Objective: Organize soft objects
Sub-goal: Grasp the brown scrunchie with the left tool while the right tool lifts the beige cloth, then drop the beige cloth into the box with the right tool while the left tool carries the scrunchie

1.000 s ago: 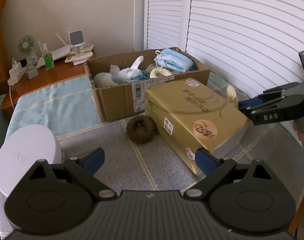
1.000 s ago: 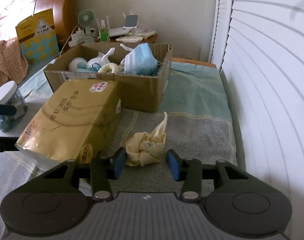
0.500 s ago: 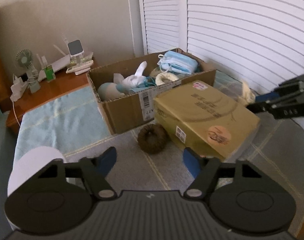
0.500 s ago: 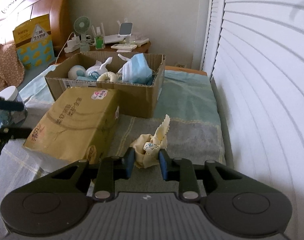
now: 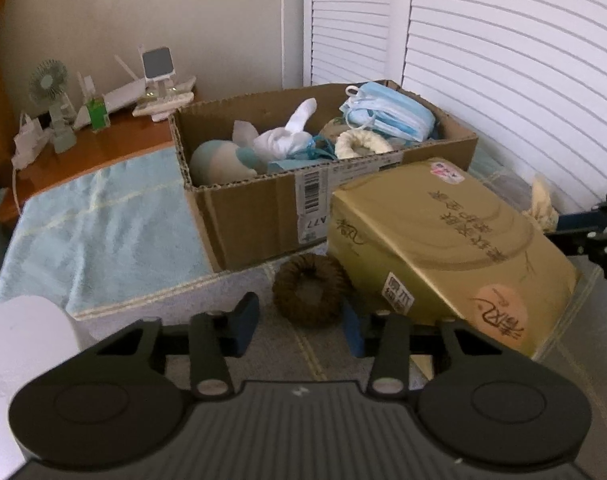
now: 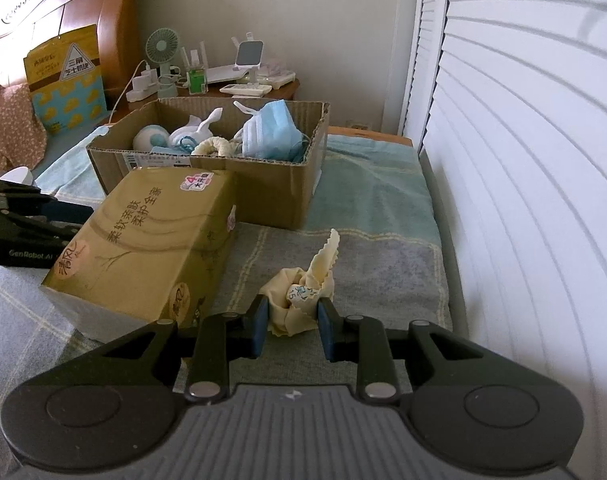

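Note:
A brown scrunchie [image 5: 309, 296] lies on the grey bedcover in front of the cardboard box [image 5: 255, 216]. My left gripper [image 5: 299, 330] reaches around it with its jaws closing; a gap still shows beside the left pad. The box holds blue masks [image 5: 387, 114], a white sock [image 5: 287, 136] and a cream scrunchie [image 5: 361, 142]. My right gripper [image 6: 293, 330] is shut on a crumpled yellow cloth [image 6: 299, 300], to the right of the gold tissue pack [image 6: 151, 240]. That pack leans against the box.
A white round lid [image 5: 19, 344] sits at the near left. A nightstand carries a small fan [image 5: 49, 84] and a phone stand [image 5: 157, 64]. White louvred doors [image 6: 523, 160] run along the right side. A light blue towel [image 5: 103, 220] covers the bed's far part.
The left gripper has moved forward and down to the brown scrunchie while its jaws narrowed. The right gripper's pads have closed onto the yellow cloth and stayed in place.

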Demonstrator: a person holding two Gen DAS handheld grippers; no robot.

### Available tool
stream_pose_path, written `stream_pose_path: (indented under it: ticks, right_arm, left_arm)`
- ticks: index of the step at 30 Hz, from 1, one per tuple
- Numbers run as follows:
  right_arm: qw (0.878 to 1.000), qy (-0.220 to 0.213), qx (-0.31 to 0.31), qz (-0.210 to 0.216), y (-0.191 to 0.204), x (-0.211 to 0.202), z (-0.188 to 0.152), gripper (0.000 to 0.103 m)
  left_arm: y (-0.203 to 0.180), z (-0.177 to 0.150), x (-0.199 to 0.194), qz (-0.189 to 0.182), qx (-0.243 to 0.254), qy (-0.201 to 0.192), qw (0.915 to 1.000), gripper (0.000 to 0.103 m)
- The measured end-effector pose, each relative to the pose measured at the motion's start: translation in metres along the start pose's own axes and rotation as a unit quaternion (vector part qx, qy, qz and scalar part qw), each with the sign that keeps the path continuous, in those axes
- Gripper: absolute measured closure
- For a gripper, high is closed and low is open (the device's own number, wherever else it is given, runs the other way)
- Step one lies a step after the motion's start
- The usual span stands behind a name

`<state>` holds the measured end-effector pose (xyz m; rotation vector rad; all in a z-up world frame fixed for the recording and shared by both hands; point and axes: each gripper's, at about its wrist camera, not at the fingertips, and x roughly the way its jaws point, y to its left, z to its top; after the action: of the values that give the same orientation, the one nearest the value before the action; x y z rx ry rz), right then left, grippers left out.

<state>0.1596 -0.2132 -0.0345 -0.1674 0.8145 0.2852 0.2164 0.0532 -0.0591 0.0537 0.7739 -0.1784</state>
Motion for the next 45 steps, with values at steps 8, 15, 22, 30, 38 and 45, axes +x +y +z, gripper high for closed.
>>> stream_pose_path:
  ticks: [8, 15, 22, 30, 38, 45]
  right_arm:
    - [1.0, -0.001, 0.001, -0.001, 0.0, 0.0, 0.0, 0.072]
    - [1.0, -0.011, -0.001, -0.002, 0.002, -0.009, 0.002, 0.072]
    - [0.999, -0.032, -0.007, -0.002, 0.006, -0.026, 0.011, 0.072]
    - [0.997, -0.066, -0.039, 0.013, 0.018, -0.035, 0.048, 0.072]
    - [0.992, -0.094, -0.072, 0.055, 0.043, -0.01, 0.112, 0.072]
    - [0.99, -0.081, -0.086, 0.082, 0.064, 0.019, 0.134, 0.036]
  left_arm:
    - [0.0, 0.0, -0.002, -0.017, -0.002, -0.007, 0.9998, 0.08]
    - [0.003, 0.004, -0.02, -0.009, -0.003, -0.019, 0.9998, 0.081]
    - [0.004, 0.009, -0.047, -0.018, 0.01, -0.035, 0.9992, 0.081]
    - [0.006, 0.019, -0.067, -0.039, 0.016, -0.05, 0.9979, 0.081]
    - [0.013, 0.026, -0.075, -0.028, 0.015, -0.064, 0.9975, 0.081]
    - [0.02, 0.035, -0.075, -0.016, 0.015, -0.068, 0.9974, 0.081]
